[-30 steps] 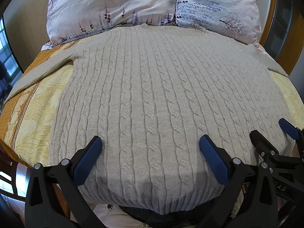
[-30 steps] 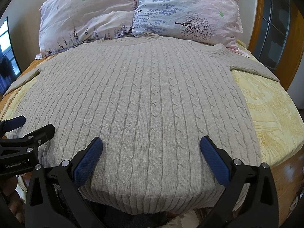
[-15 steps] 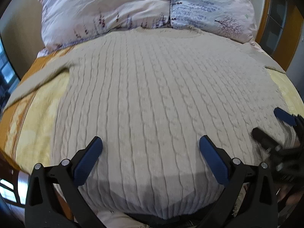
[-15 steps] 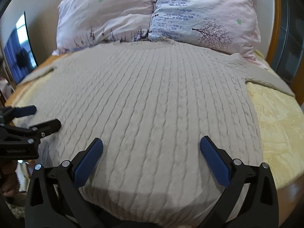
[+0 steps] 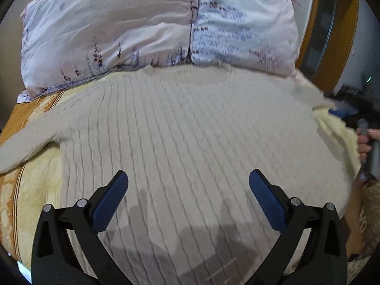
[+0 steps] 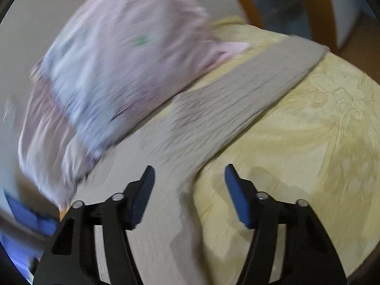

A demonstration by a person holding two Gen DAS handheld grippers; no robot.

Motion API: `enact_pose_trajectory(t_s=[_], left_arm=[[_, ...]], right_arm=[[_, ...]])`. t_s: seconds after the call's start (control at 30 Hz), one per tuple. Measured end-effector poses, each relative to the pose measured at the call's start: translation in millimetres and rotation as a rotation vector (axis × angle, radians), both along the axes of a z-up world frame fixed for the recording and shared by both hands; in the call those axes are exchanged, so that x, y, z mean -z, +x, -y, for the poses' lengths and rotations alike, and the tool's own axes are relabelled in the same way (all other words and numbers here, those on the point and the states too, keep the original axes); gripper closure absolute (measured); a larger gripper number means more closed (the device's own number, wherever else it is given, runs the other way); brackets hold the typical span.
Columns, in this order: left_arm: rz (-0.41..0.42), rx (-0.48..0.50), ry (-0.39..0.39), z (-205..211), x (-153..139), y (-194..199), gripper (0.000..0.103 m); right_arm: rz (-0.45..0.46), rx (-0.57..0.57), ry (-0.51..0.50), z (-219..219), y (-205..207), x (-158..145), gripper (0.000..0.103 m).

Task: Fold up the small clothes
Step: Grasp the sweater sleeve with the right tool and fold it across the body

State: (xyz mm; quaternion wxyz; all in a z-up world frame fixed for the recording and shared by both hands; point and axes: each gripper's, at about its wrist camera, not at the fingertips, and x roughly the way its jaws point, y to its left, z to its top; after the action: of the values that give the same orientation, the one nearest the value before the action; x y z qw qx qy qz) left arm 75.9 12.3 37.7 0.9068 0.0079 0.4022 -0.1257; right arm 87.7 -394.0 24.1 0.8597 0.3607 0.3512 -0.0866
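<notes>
Left tongs [image 5: 188, 185] fill the bottom of the left wrist view, black arms with blue pads spread wide, nothing between them, hovering over the lower body of the beige cable-knit sweater [image 5: 190, 142]. That sweater lies flat, spread across the yellow patterned bedspread [image 5: 35, 190], its neckline up against two pale pink-and-lilac floral pillows [image 5: 154, 28] at the head of the bed. One sleeve [image 5: 28, 140] runs out to the left edge over the orange border of the bedspread. Far right in this view, blurred, the right tongs [image 5: 342, 110] show as a dark shape with a bit of blue near the sweater's other shoulder, and the person's fingers [image 5: 363, 142] are wrapped round a grey handle just below.

Over to the right wrist view, heavily smeared. Right tongs [image 6: 190, 173] are spread too, blue pads apart and holding nothing, poised above the spot where the sweater's right sleeve [image 6: 249, 90] meets the body. The sleeve stretches away to the upper right across the yellow bedspread [image 6: 308, 154], lying flat. The floral pillow [image 6: 114, 71] is a pink-blue blur at upper left, its corner overlapping the sweater's shoulder.
</notes>
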Motion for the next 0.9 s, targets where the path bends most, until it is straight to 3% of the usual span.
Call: enact_pose_trajectory(t_s=[0.17,0.37,0.57,0.73,0.9], left_arm=[[0.011,-0.017,-0.031,-12.7,-12.1,21.5,0.002],[-0.006,-0.041,-0.036,-25.0,-15.8,49.7,0.002],[0.037,-0.039,-0.024,-23.4,-15.8,63.1,0.002],[-0.019,-0.031,-0.049,-23.1,-9.8,77.9,0.002],[-0.071,-0.062,-0.092,-29.3,-1.8,91.7,0.002]], right_arm=[[-0.069,0.122,0.067,39.7,18.7,23.3,0.048],[-0.066,0.179,0.098,59.6,29.5,32.9,0.053],[-0.05,0.235,0.119,84.9,39.0,38.0,0.071],[-0.032,0.324,0.122,111.0,32.8,43.3,0.081],[-0.022,0.326,0.073,115.1,33.7,39.4,0.092]])
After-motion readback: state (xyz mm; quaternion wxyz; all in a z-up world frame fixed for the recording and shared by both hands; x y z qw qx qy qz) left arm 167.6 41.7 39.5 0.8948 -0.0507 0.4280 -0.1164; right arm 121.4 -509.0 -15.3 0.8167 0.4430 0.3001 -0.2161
